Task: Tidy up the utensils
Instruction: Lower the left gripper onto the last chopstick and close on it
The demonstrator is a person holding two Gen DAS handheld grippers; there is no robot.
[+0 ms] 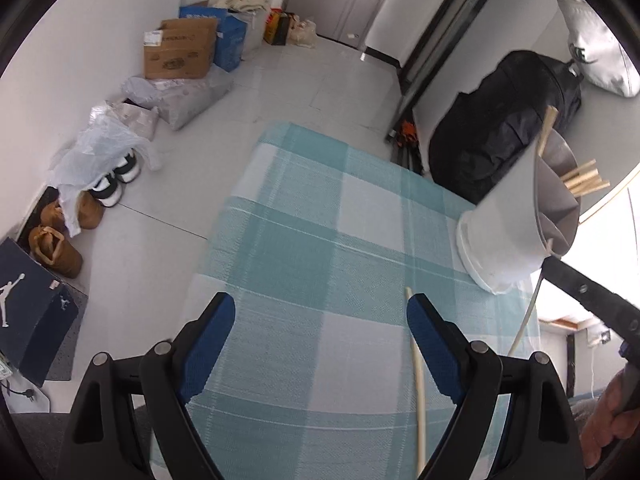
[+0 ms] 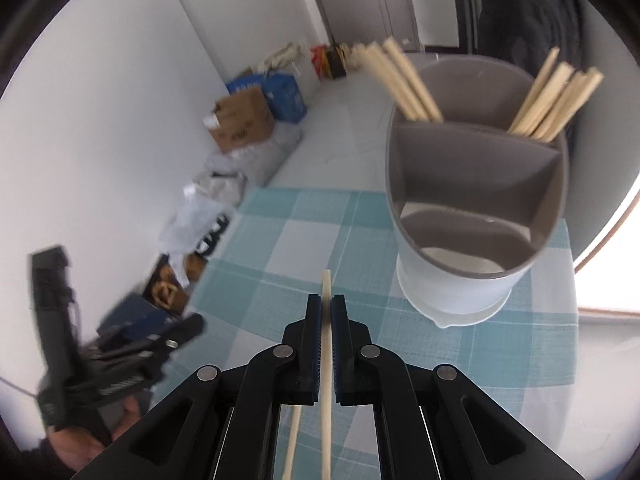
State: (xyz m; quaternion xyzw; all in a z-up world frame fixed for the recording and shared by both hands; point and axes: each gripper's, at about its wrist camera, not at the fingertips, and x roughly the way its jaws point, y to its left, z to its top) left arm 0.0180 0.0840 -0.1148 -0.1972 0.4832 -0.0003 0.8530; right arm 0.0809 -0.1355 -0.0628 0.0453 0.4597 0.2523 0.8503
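Observation:
My right gripper is shut on a pale wooden chopstick, held above the checked tablecloth just in front of the utensil holder. The holder is a white tub with grey dividers; chopstick bundles stand in its two far compartments, and the near compartments hold none. A second chopstick lies below. My left gripper is open and empty above the cloth; a chopstick lies on the cloth by its right finger. The holder is at the right in the left wrist view.
The table's left edge drops to a floor with shoes, cardboard boxes and bags along the wall. A black bag stands behind the table. The left gripper shows, blurred, at the left of the right wrist view.

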